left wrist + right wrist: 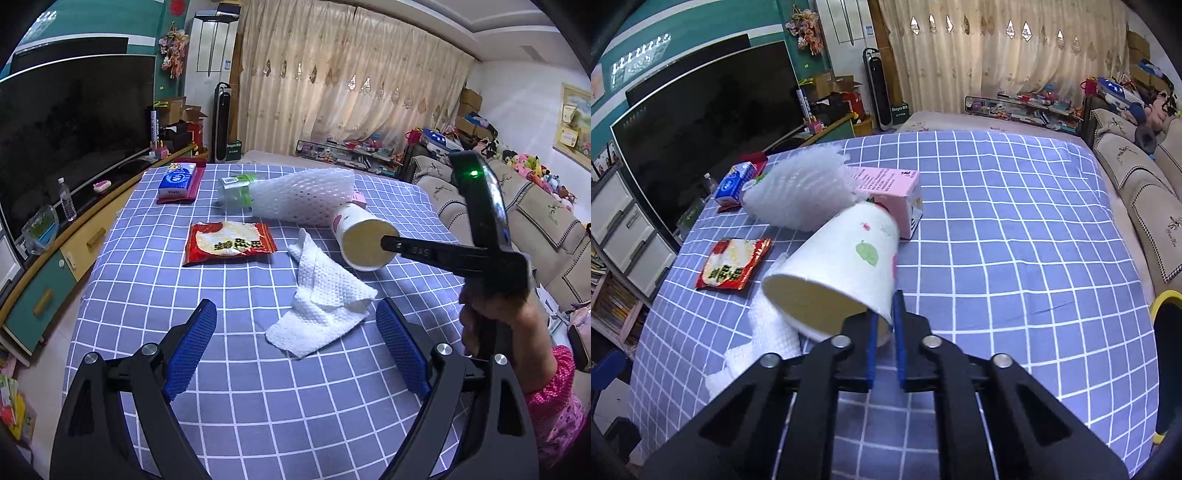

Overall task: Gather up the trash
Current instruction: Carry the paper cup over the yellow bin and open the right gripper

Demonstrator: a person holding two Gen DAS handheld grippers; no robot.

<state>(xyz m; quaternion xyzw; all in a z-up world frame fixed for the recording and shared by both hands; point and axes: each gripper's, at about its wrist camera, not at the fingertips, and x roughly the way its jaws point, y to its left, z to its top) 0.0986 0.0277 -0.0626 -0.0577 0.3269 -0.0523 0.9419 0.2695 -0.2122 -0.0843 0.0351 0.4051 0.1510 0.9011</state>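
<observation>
The right tongs [885, 325] are closed narrow on the rim of a paper cup [842, 266], one blue pad inside the mouth and one outside the wall. The cup hangs tilted, mouth toward the camera, and looks lifted off the cloth, though whether its far end touches the pink carton [890, 188] behind it cannot be told. In the left wrist view the same cup [364, 240] is held above the right half of the tabletop [229, 369], which is covered in a blue checked cloth.

The left tongs [295, 347] stand wide and hold nothing, hovering over the near edge of the tabletop. Just beyond them lies a crumpled white paper towel [321, 302], near the middle of the tabletop. Past that, toward the left edge, lies a red snack wrapper [229, 243], flat on the cloth. Farther back a white foam net sleeve [303, 195] lies across the tabletop with a clear plastic bottle [236, 188] poking out of its left end. A blue tissue pack [177, 179] sits on a red holder near the far left corner.

The step in hand appears to be carrying off the cup, the first piece picked. A yellow rim [1167, 299] at the right edge of the right wrist view may be a bin, though this is uncertain. The next move calls for keeping the thin rim pinched and releasing over the container; the left tongs are well placed to close on the paper towel.
</observation>
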